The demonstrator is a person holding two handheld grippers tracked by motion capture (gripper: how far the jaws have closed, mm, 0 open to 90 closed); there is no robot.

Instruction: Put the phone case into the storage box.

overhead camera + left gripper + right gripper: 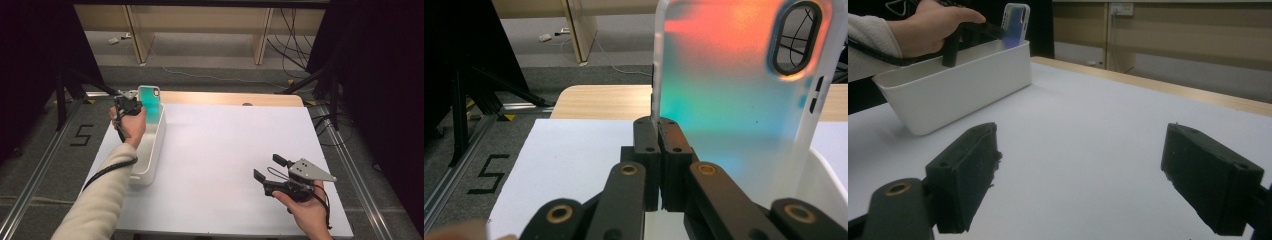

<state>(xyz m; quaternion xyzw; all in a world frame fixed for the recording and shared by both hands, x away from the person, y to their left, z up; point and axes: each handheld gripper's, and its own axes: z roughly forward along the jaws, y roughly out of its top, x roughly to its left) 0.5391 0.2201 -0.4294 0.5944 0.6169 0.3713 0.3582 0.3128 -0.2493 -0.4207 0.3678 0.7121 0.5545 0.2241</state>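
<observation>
A translucent phone case (pixel 149 99) with a teal and orange sheen stands upright at the far end of a long white bin (pixel 150 165). My left gripper (pixel 131 104) is shut on the case's left edge, seen close in the left gripper view on the phone case (pixel 734 95), where the left gripper (pixel 657 131) pinches its rim. The case's camera cut-out is at the top. My right gripper (pixel 267 168) is open above the white table near the right front, holding nothing. In the right gripper view the right gripper (pixel 1078 175) faces the bin (pixel 953 90) and the phone case (pixel 1015 25).
The white table sheet (pixel 235 150) covers most of the wooden tabletop (pixel 230 97), whose far strip is bare. The bin lies along the sheet's left edge. A "5" marking (pixel 81 135) is on the floor at left. Cables and table legs lie beyond the far edge.
</observation>
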